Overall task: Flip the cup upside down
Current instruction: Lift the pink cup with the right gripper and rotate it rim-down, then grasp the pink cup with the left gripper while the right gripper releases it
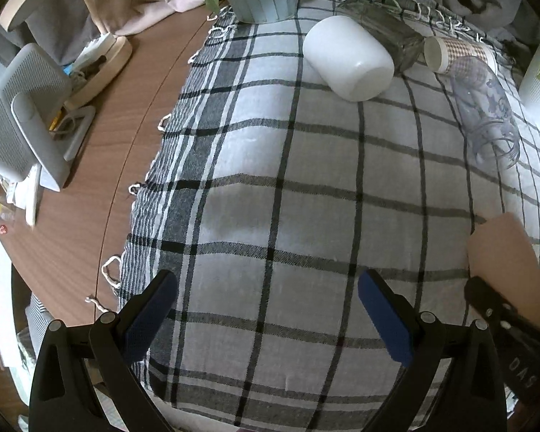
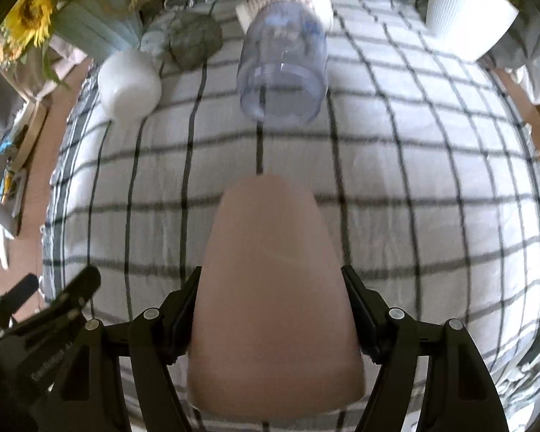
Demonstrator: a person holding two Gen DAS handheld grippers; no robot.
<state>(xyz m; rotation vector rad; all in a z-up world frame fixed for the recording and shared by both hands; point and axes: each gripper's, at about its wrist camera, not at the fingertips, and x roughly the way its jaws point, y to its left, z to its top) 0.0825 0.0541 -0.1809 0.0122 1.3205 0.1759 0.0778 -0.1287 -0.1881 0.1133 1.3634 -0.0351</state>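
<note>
From the left wrist camera, I see my left tool [image 1: 266,309] with its blue-padded fingers spread wide and nothing between them, above the grey and black checked cloth [image 1: 270,198] that covers the brown wooden worktop [image 1: 90,187]. At about 4 o'clock, near the frame edge, a part of the smooth beige tapered cup [image 1: 504,262] shows, with the black right tool beside it. Far away at 1 o'clock lie a white cylindrical cup [image 1: 347,57] on its side and a transparent bluish plastic cup [image 1: 486,108], also on its side.

From the right wrist camera, my right tool [image 2: 270,324] is clenched on the beige cup [image 2: 270,288], one finger on each side of its body. The cup fills the middle of the frame; its long axis runs forward along the fingers, narrow end toward 12 o'clock, wide end toward 6 o'clock near the camera. I cannot tell which end is the mouth. The frame is a little blurred.

I judge the right hand carries the flip alone. The turn must happen about the line between the fingers, so the grip must not slip.
</note>
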